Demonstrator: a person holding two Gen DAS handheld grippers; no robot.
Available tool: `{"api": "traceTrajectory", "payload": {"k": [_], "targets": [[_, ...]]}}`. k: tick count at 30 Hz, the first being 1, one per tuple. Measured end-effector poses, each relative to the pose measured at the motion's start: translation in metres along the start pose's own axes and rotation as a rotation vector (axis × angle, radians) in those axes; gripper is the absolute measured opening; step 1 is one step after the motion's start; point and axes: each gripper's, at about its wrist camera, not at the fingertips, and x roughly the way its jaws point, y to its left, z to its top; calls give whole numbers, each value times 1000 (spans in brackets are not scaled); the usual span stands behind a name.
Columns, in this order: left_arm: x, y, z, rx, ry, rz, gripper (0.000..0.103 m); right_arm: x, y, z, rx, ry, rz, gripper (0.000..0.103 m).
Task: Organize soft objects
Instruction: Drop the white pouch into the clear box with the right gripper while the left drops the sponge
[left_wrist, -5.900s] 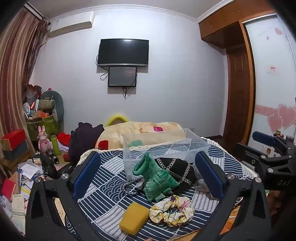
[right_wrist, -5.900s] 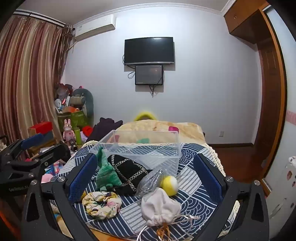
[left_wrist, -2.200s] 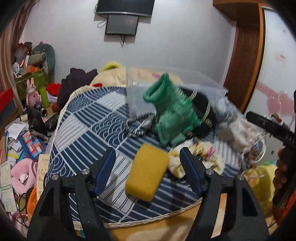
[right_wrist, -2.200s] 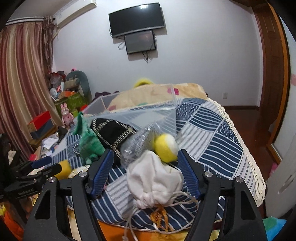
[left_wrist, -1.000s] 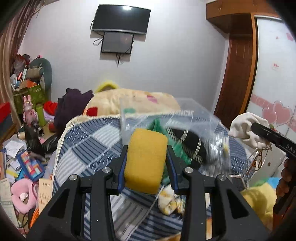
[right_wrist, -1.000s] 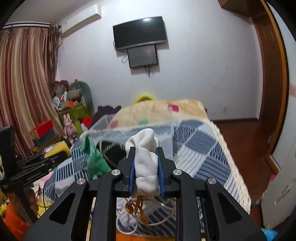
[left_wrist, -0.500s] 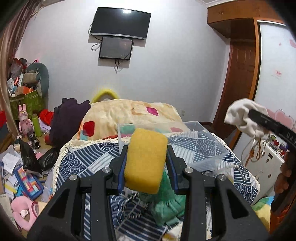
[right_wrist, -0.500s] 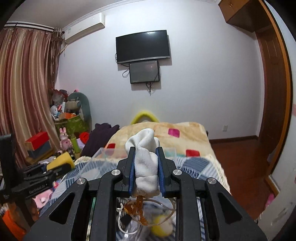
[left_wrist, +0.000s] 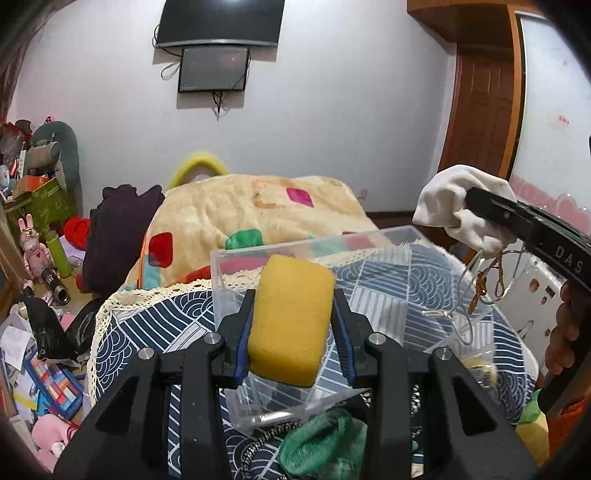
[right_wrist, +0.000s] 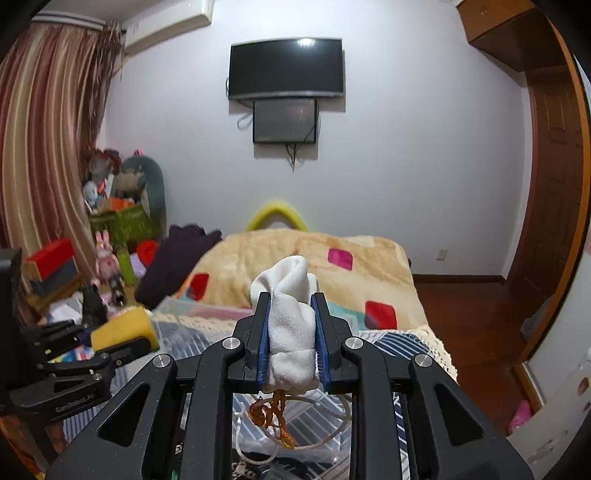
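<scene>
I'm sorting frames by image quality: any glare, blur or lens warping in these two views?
Left wrist view: strong fisheye bending of the door; glare spot on the TV; sponge sharp in the left tongs.
Right wrist view: curtain bowed, dark corners; glare on the TV; pouch sharp in the right tongs.

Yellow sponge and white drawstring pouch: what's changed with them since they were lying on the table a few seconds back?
The left hand-held gripper closed on the yellow rectangular sponge and lifted it over the clear plastic bin. The right hand-held gripper clamped the white fabric drawstring pouch and raised it, cords dangling. The green knitted item stayed on the blue patterned tablecloth.
</scene>
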Motion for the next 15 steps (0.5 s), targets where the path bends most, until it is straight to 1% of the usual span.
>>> {"api": "traceTrajectory", "payload": {"k": [3, 6, 12, 14, 15], "targets": [[12, -3, -2, 13, 27, 13, 38, 14, 0, -3, -34, 28, -28, 19], [26, -7, -4, 28, 62, 30, 38, 28, -2, -7, -48, 84, -27, 19], [45, -9, -10, 29, 148, 12, 38, 52, -6, -19, -70, 233, 25, 19], [45, -9, -12, 23, 145, 12, 39, 57, -6, -22, -76, 272, 34, 19], [44, -10, -13, 24, 140, 15, 41, 57, -6, -24, -81, 283, 35, 19]]}}
